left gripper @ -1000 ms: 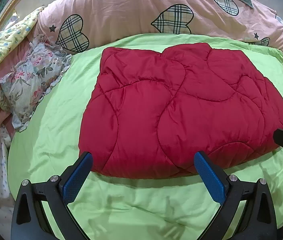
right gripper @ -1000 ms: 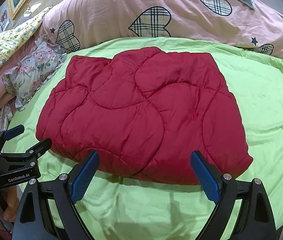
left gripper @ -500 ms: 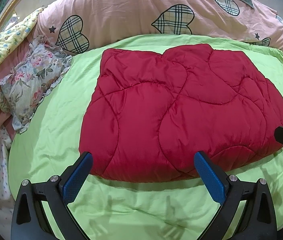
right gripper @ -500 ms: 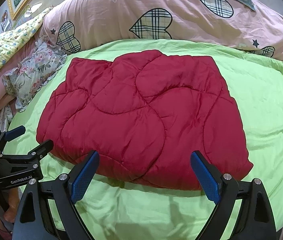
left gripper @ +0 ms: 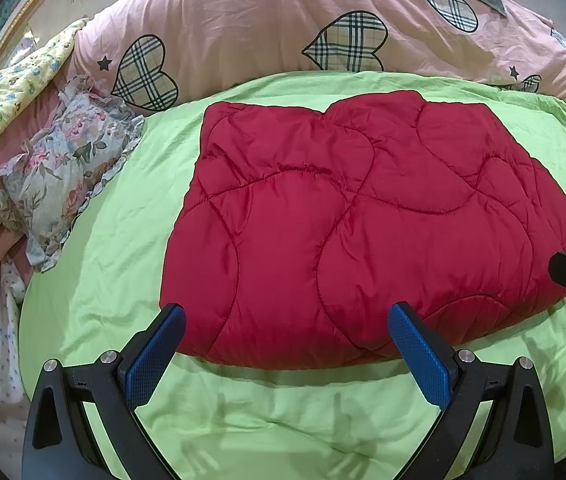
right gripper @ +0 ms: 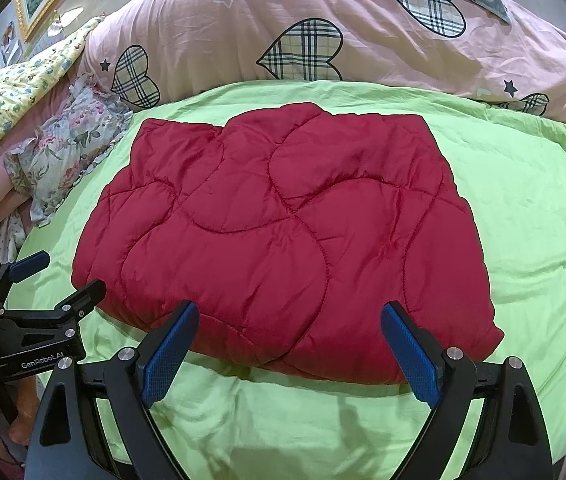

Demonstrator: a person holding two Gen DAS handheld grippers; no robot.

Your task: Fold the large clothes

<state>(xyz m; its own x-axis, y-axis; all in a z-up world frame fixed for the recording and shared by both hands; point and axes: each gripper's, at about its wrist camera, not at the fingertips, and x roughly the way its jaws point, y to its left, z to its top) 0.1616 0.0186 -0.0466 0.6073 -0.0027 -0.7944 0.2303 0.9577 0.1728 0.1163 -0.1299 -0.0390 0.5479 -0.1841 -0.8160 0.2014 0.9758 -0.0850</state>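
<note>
Two grippers hang above the near edge of a green sheet (left gripper: 83,280), each with its blue-padded fingers spread wide and nothing between them. From its own camera the left gripper (left gripper: 287,344) frames the near left part of a red quilted garment (left gripper: 355,232); the right gripper (right gripper: 289,340) frames the near middle of the same garment (right gripper: 283,240) in its view. Neither pair of fingers touches the fabric. The garment lies folded into a puffy, roughly rectangular bundle in the middle of the sheet, curved stitch lines showing on top, its near edge just beyond the fingertips. In the right view the left gripper (right gripper: 59,276) shows at the left edge, jaws apart, beside the garment's left corner, with part of a hand (right gripper: 7,420) beneath it. Behind the sheet lies a pink duvet (left gripper: 243,32) with plaid hearts, and to the left a floral pillow (left gripper: 59,176).
</note>
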